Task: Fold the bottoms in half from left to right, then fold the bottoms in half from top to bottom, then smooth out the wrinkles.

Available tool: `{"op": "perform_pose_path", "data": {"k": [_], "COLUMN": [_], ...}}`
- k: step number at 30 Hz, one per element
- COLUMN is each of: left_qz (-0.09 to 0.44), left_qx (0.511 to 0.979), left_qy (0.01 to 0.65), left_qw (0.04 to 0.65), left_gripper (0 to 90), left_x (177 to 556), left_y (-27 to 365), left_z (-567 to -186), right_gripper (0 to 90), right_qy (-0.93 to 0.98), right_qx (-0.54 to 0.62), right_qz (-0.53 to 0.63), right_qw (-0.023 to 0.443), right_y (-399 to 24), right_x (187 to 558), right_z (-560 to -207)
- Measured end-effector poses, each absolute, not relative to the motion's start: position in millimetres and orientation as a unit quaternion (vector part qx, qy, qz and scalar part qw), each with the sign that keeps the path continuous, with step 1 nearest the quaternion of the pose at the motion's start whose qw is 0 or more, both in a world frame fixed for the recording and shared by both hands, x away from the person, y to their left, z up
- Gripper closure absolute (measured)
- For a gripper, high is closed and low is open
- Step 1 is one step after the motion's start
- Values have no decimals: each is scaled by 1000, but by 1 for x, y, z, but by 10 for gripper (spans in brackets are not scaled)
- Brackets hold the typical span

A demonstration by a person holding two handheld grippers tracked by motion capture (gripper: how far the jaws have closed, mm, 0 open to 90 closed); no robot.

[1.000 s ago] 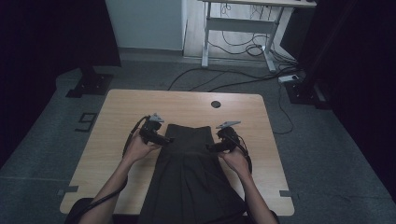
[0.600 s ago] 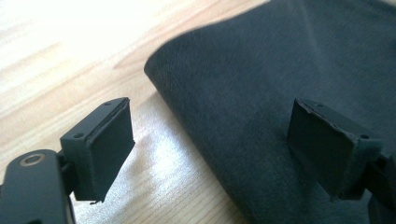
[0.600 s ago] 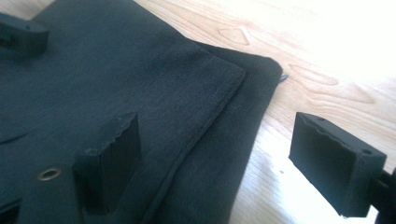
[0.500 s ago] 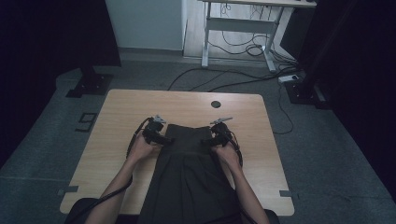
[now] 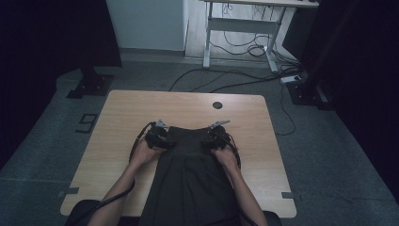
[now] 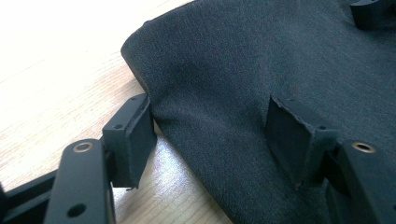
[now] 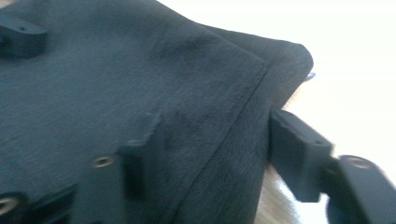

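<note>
A dark pleated garment (image 5: 188, 179) lies flat on the wooden table (image 5: 122, 113), its top band toward the far side. My left gripper (image 5: 162, 136) is at the band's left corner and my right gripper (image 5: 214, 136) at its right corner. In the left gripper view, the left gripper (image 6: 210, 105) straddles the garment's (image 6: 243, 56) edge, one pad on the wood and one on the cloth. The right gripper (image 7: 210, 123) likewise straddles the opposite edge of the garment (image 7: 116, 70). Both pairs of jaws have just been closing, with cloth between them, but still stand apart.
A round cable hole (image 5: 217, 105) sits near the table's far edge. Beyond the table are floor cables (image 5: 226, 80), a desk frame (image 5: 240, 23) and a black stand foot (image 5: 89, 84). Bare wood lies to either side of the garment.
Both hands have come down onto the garment's top corners. The right gripper has shifted left toward the cloth. Both pairs of jaws look narrower.
</note>
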State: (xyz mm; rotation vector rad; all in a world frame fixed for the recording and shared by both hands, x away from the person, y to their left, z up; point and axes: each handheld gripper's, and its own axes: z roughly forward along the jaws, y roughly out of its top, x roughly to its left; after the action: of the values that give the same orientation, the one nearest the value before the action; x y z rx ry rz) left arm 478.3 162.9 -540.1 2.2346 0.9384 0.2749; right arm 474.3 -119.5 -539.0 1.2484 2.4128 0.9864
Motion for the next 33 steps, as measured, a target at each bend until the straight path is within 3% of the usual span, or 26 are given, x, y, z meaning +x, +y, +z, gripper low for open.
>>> {"op": "perform_pose_path", "data": {"k": [6, 14, 17, 18, 20, 24, 28, 33], "left_qz": [103, 99, 92, 92, 87, 81, 94, 114], "left_qx": [863, 859, 859, 859, 859, 863, 863, 854], "left_qy": [364, 383, 374, 374, 375, 366, 349, 341], "left_qw": [335, 326, 339, 339, 337, 340, 351, 377], "left_gripper": [343, 299, 382, 459, 494, 733, 799, 812], "left_x": [480, 486, 482, 482, 481, 481, 481, 484], "left_y": [163, 173, 168, 168, 167, 165, 164, 164], "left_z": [-537, -533, -536, -536, -535, -533, -523, -502], "right_gripper": [681, 704, 721, 721, 752, 771, 777, 779], "right_qy": [832, 840, 839, 839, 845, 852, 851, 844], "right_qx": [422, 413, 412, 412, 405, 394, 389, 387], "right_qz": [345, 339, 341, 341, 333, 324, 330, 348], "right_qw": [99, 97, 96, 96, 106, 118, 121, 131], "right_y": [-117, -115, -115, -115, -112, -110, -111, -117], "right_x": [471, 472, 471, 471, 469, 467, 466, 467], "right_z": [-536, -535, -535, -535, -533, -530, -523, -506]}}
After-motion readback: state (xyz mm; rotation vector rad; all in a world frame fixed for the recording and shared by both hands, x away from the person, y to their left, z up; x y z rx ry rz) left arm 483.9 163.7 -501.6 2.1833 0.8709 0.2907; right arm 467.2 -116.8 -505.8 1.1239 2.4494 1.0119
